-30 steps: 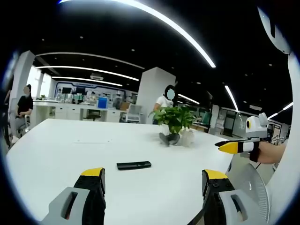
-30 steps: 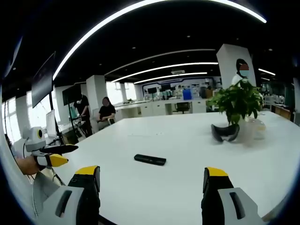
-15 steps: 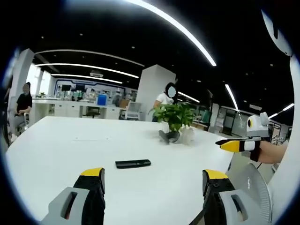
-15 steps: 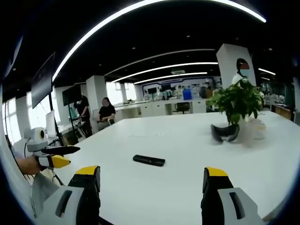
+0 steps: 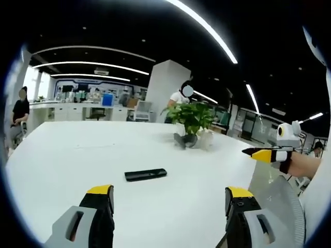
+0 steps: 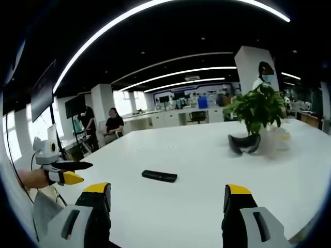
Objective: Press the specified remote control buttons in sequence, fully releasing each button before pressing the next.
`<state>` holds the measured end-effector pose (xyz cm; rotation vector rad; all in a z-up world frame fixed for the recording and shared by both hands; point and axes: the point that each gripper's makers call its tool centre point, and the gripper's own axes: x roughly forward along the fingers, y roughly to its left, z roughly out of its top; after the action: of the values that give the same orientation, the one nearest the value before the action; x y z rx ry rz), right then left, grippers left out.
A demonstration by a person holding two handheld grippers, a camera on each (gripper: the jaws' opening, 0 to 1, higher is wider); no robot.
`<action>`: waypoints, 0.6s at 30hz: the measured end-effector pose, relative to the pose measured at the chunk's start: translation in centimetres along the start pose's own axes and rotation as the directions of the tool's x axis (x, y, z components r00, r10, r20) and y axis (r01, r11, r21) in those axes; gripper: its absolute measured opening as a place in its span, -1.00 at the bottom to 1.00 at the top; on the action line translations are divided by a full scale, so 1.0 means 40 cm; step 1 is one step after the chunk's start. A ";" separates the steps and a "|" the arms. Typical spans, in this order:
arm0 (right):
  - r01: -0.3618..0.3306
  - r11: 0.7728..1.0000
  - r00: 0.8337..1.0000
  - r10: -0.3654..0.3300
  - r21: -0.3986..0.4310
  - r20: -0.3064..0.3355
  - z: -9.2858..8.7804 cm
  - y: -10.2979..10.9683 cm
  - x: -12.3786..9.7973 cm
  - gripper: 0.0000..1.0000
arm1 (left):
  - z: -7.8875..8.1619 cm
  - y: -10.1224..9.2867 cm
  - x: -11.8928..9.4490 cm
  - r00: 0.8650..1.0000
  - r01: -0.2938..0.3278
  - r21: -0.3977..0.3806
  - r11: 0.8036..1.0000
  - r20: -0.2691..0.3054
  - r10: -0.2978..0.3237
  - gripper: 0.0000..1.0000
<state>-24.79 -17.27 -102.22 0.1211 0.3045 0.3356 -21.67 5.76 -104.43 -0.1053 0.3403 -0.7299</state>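
While we are holding both pairs of jaws apart and empty, the black remote control point(image 5: 145, 174) point(image 6: 159, 176) is lying flat on the white table point(image 5: 62, 155) point(image 6: 207, 170), long axis crosswise, ahead of the left gripper point(image 5: 165, 212) and left-of-centre for the right gripper point(image 6: 165, 212)

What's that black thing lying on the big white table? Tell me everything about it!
It is a remote control, long, slim and black, likely plastic. It lies flat on the white table, alone, with bare tabletop all round it. Nothing touches it except the table. Its buttons are too small to make out. A potted plant stands farther back. Both grippers are held back from it, jaws apart.
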 end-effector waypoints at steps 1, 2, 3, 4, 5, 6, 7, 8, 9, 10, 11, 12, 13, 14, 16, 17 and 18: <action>0.001 1.000 1.000 -0.001 0.001 0.000 0.000 -0.001 0.001 0.80 | -0.002 0.002 0.005 1.000 0.005 0.002 1.000 -0.007 -0.005 0.86; 0.002 1.000 1.000 -0.002 0.003 -0.001 0.000 -0.002 0.003 0.80 | -0.008 0.007 0.014 1.000 0.014 0.011 1.000 -0.027 -0.014 0.88; 0.002 1.000 1.000 -0.002 0.004 -0.001 0.001 -0.002 0.005 0.80 | -0.015 0.013 0.018 0.999 0.015 0.017 1.000 -0.044 -0.014 0.91; 0.001 1.000 1.000 -0.001 0.005 -0.001 0.001 -0.002 0.006 0.80 | -0.024 0.024 0.025 0.998 0.011 0.027 1.000 -0.066 -0.009 0.94; 0.001 1.000 1.000 -0.001 0.006 0.000 0.001 -0.003 0.007 0.80 | -0.027 0.027 0.027 0.997 0.012 0.028 1.000 -0.074 -0.010 0.94; 0.001 1.000 1.000 -0.001 0.006 0.000 0.001 -0.005 0.008 0.80 | -0.032 0.033 0.034 0.996 0.019 0.032 0.999 -0.088 -0.017 0.93; 0.002 1.000 1.000 -0.002 0.006 -0.001 0.000 -0.005 0.008 0.80 | -0.036 0.037 0.038 0.995 0.025 0.035 0.999 -0.100 -0.021 0.93; 0.002 1.000 1.000 -0.002 0.006 -0.001 0.000 -0.005 0.008 0.79 | -0.046 0.045 0.045 0.991 0.031 0.043 0.999 -0.129 -0.026 0.93; 0.001 1.000 1.000 -0.001 0.006 -0.002 -0.001 -0.005 0.008 0.79 | -0.050 0.049 0.050 0.990 0.037 0.053 0.998 -0.141 -0.029 0.93; 0.000 1.000 1.000 0.000 0.007 -0.004 -0.003 -0.004 0.007 0.78 | -0.057 0.053 0.056 0.986 0.046 0.064 0.997 -0.161 -0.035 0.94; 0.000 1.000 1.000 0.000 0.008 -0.009 -0.007 -0.003 0.006 0.78 | -0.066 0.058 0.065 0.981 0.060 0.078 0.995 -0.190 -0.044 0.94; -0.001 1.000 1.000 0.001 0.008 -0.011 -0.009 -0.001 0.006 0.78 | -0.070 0.060 0.072 0.977 0.072 0.091 0.993 -0.206 -0.052 0.94; -0.001 1.000 1.000 0.001 0.009 -0.017 -0.013 0.000 0.004 0.78 | -0.077 0.061 0.082 0.971 0.095 0.103 0.990 -0.230 -0.069 0.94; 0.001 1.000 1.000 -0.001 0.010 -0.023 -0.016 0.000 0.002 0.78 | -0.078 0.058 0.094 0.967 0.127 0.108 0.986 -0.235 -0.099 0.95; 0.004 1.000 0.999 -0.003 0.012 -0.033 -0.023 0.000 -0.002 0.77 | -0.083 0.058 0.109 0.960 0.167 0.109 0.980 -0.246 -0.136 0.98; 0.006 1.000 0.999 -0.005 0.013 -0.035 -0.025 0.000 -0.007 0.76 | -0.090 0.063 0.114 0.953 0.175 0.098 0.980 -0.266 -0.144 0.98; 0.006 1.000 0.999 -0.005 0.015 -0.035 -0.026 0.000 -0.010 0.75 | -0.098 0.066 0.119 0.945 0.191 0.093 0.977 -0.288 -0.157 0.98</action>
<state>-25.47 -17.36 -103.09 0.1292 0.3419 0.3302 -18.01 4.63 -109.97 0.0840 0.5616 -0.9420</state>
